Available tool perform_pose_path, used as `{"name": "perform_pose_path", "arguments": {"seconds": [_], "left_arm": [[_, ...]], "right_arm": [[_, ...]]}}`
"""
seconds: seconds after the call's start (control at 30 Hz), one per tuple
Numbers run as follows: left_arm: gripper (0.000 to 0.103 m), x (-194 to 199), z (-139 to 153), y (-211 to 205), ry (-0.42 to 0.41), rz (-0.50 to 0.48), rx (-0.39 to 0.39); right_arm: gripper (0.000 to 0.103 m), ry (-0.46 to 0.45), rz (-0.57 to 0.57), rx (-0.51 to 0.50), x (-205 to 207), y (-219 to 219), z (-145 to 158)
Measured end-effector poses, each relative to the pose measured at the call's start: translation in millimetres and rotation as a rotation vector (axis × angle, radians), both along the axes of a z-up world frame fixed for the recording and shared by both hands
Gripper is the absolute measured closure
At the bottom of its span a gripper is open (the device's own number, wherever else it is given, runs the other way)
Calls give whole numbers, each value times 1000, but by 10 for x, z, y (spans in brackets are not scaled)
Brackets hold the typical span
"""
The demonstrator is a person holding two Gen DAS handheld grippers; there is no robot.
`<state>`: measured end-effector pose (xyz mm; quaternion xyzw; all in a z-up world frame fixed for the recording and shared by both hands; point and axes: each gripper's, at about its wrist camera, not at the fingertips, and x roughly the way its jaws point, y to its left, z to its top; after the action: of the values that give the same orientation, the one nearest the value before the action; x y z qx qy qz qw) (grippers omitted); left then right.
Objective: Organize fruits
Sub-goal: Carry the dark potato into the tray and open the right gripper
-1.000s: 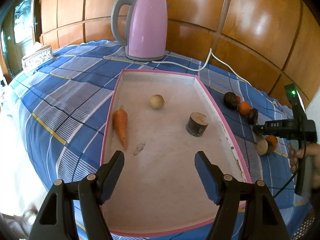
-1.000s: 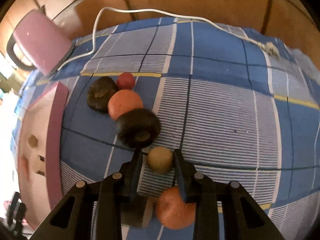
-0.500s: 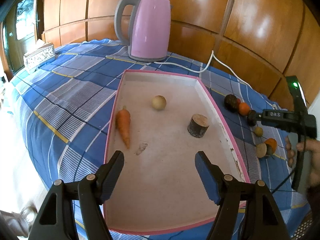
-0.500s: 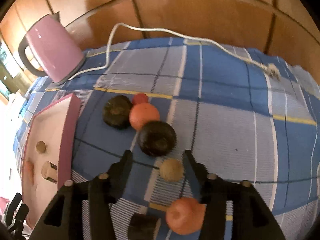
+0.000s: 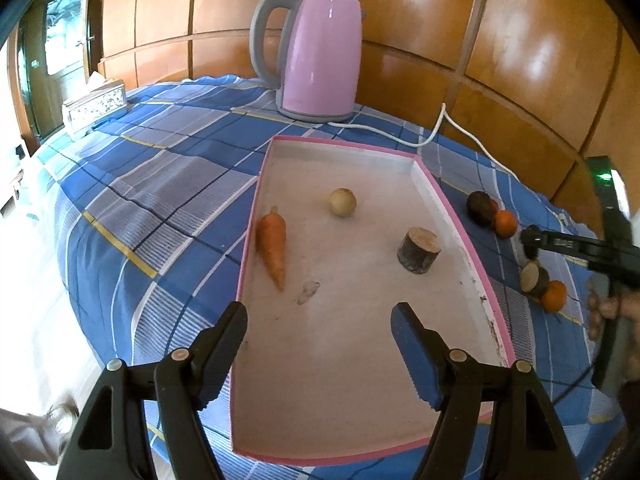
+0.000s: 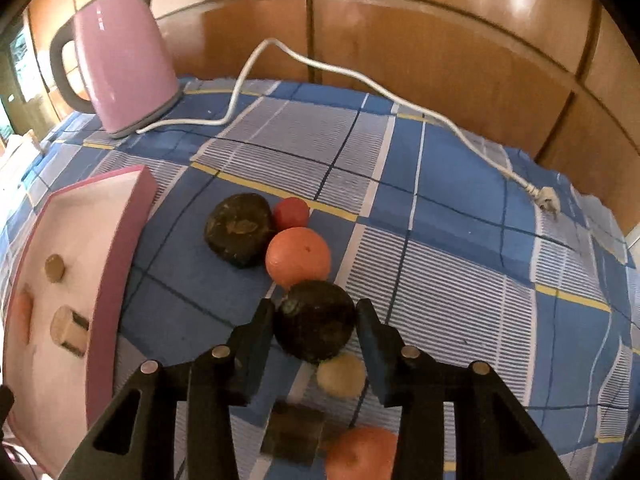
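Observation:
A pink-rimmed tray (image 5: 452, 208) holds a carrot (image 5: 273, 246), a pale round fruit (image 5: 343, 201) and a short log-like piece (image 5: 418, 250). My left gripper (image 5: 318, 320) hangs open over the tray's near end with nothing in it. Right of the tray, on the cloth, my right gripper (image 6: 315, 312) is closing its jaws on a dark round fruit (image 6: 316, 328), and the pads meet its sides. Beyond it lie an orange (image 6: 298, 256), a small red fruit (image 6: 291, 212) and another dark fruit (image 6: 238, 229). A small pale ball (image 6: 342, 374) rests under the right finger.
A pink kettle (image 5: 316, 52) stands at the back, its white cord (image 6: 360, 80) trailing right to a plug (image 6: 546, 200). A brown block (image 6: 294, 432) and a second orange (image 6: 360, 454) lie beneath my right gripper. A tissue box (image 5: 94, 106) sits far left.
My right gripper let go of the small pale ball, opened, moved forward and now closes around the dark round fruit. The left gripper has stayed open over the tray.

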<state>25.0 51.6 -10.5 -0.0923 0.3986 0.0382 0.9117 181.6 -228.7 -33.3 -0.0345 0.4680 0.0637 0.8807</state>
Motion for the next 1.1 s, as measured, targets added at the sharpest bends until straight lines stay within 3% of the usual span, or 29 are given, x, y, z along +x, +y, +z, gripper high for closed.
{"name": "perform_pose_path", "arguments": {"seconds": [0.23, 0.4, 0.7, 0.9, 1.1], "left_arm": [[21, -47, 67, 13, -31, 27, 13], [20, -65, 101, 46, -44, 49, 13], [20, -64, 103, 78, -47, 67, 21], [20, -53, 84, 96, -44, 67, 21], [20, -55, 85, 145, -53, 86, 15]], "right_arm": [[61, -92, 8, 61, -286, 5, 282], [61, -120, 119, 136, -461, 326, 443], [61, -64, 287, 195, -530, 1094, 434], [60, -20, 298, 246, -389, 1364, 371], [60, -2, 283, 293, -393, 1359, 333]]}}
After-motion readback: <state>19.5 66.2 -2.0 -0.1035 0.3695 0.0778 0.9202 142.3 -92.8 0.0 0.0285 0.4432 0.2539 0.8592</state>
